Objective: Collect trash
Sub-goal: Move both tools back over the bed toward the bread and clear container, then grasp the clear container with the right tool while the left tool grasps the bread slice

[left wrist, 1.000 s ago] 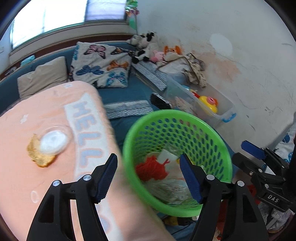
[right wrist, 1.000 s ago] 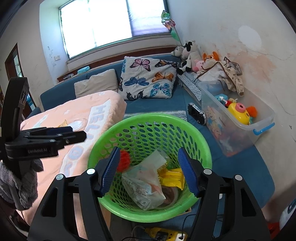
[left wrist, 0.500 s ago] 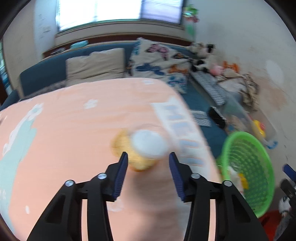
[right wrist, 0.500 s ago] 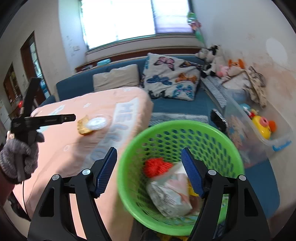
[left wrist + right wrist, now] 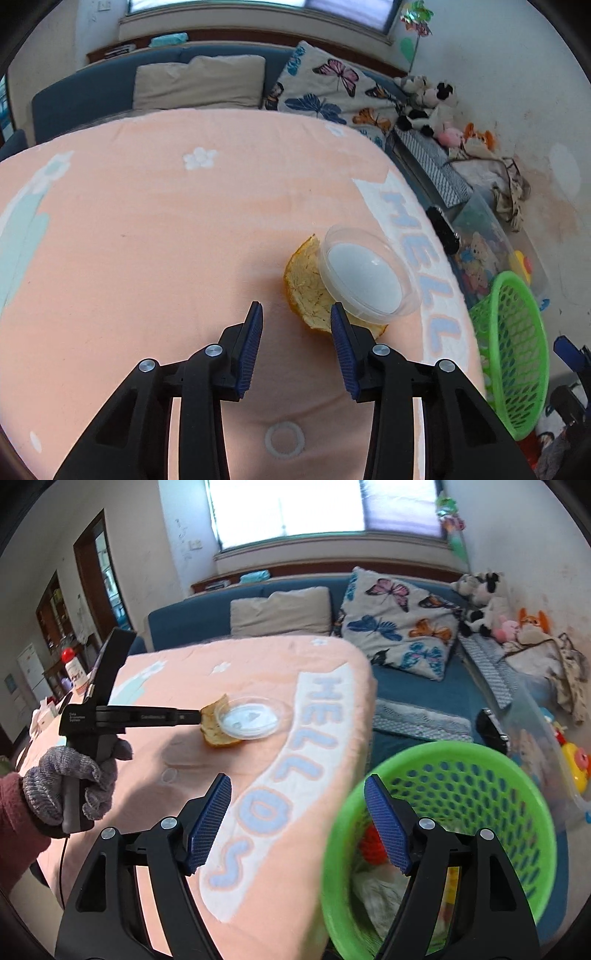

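Two light scraps, a limp peel (image 5: 308,291) under a brittle clear lid (image 5: 365,275), lie near the table's (image 5: 147,229) right edge beside the left gripper (image 5: 295,317), jaws narrowing, empty; pinch the lid's rim; the right gripper (image 5: 297,805) gapes empty.

We are logging a fleecy matt peach blanket (image 5: 155,236); a clear glossy plastic lid (image 5: 369,277) lying on a rough, pithy orange peel (image 5: 304,291); a perforated shiny green plastic basket (image 5: 480,775); black matt plastic gripper arms bearing ribbed blue pads (image 5: 251,347); a grey knitted glove (image 5: 70,782).
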{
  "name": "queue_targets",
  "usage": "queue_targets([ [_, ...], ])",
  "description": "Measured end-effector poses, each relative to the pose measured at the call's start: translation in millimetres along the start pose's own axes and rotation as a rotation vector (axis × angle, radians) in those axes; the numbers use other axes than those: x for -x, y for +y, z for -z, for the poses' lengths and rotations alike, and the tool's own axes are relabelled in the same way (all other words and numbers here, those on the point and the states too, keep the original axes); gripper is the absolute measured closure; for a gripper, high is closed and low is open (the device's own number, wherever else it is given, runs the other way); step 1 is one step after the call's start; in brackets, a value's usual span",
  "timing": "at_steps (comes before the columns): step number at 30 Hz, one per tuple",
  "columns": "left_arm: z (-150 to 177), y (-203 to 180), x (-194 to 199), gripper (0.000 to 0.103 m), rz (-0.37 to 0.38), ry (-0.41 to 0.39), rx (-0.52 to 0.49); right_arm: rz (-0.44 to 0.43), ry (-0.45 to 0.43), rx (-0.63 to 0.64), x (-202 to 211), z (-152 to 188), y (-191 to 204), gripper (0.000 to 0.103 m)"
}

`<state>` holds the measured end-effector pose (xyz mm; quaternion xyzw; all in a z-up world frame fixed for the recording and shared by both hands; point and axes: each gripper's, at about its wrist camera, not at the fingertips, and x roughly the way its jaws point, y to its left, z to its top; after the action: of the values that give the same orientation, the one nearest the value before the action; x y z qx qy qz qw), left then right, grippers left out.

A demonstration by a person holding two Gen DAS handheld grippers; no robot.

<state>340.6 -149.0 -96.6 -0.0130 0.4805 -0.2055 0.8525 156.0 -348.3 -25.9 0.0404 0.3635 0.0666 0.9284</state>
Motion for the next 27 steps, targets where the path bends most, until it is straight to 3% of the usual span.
queue_targets([
  [7, -3, 7, -20, 0.085, 0.066, 0.029, 0.033, -0.035, 0.048, 0.021, -33, -7, 9, 0.028],
  [13, -1, 2, -21, 0.096, 0.059, 0.028, -0.01, -0.063, 0.076, 0.008, -54, -10, 8, 0.026],
  [27, 7, 7, -8, 0.097, 0.128, 0.091, -0.108, -0.168, 0.134, 0.064, -102, -22, 28, 0.016],
])
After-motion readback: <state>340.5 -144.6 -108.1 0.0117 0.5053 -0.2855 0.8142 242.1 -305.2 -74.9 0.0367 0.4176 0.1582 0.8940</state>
